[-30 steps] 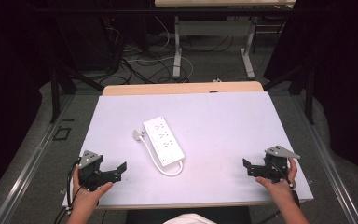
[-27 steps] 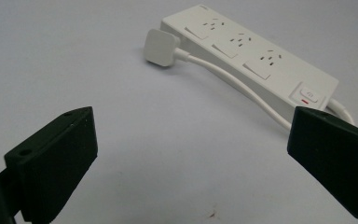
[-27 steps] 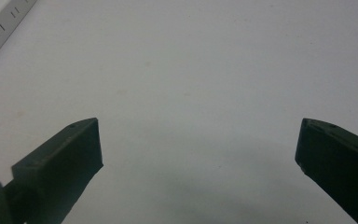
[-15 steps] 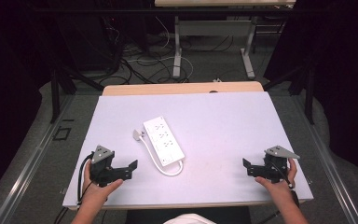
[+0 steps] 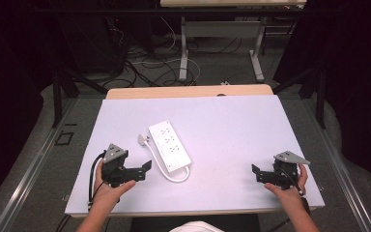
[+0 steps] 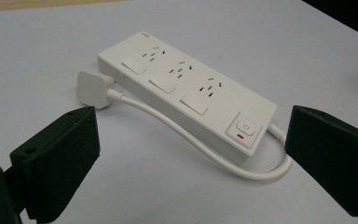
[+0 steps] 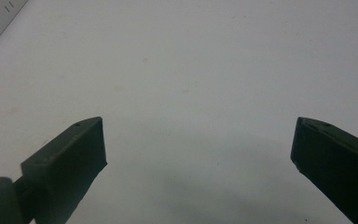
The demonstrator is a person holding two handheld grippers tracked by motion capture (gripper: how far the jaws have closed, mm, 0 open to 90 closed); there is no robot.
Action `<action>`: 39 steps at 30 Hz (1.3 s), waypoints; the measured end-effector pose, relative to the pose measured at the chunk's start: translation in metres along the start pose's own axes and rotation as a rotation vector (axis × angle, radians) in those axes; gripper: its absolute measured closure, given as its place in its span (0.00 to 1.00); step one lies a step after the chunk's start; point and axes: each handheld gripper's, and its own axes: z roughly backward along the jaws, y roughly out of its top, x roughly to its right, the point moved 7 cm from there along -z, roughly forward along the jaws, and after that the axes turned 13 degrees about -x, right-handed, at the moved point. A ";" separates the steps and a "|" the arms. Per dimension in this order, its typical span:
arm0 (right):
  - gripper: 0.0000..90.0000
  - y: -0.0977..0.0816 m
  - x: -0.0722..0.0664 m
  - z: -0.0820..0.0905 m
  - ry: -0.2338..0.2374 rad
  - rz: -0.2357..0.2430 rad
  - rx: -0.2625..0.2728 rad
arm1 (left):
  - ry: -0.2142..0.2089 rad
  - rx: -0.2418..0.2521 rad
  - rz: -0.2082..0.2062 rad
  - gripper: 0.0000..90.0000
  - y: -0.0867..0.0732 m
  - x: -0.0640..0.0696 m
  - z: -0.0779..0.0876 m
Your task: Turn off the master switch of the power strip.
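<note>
While both grippers sit near the front edge of the table (image 5: 222, 116), this is how things look.
Hidden: the power strip (image 5: 170, 145) is cut off at the top left corner of the right gripper view.
Power strip: white, flat on the table, left of the middle. Its cord (image 5: 166, 169) loops by the near end. The plug (image 5: 142, 139) lies just beside it.
Left gripper (image 5: 147, 166): jaws wide apart, holding nothing, near the strip.
Right gripper (image 5: 255, 172): jaws wide apart, holding nothing, near the front right corner.
</note>
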 end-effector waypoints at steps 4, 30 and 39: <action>0.04 0.000 0.000 0.000 -0.001 0.001 0.000 | -0.006 0.006 -0.012 0.04 0.007 0.004 0.000; 0.07 -0.001 0.002 -0.001 -0.005 0.005 -0.008 | -0.017 0.016 -0.046 0.38 0.030 0.029 -0.016; 0.07 -0.002 0.002 -0.001 -0.004 0.013 -0.008 | -0.042 0.017 -0.060 0.39 0.034 0.036 -0.022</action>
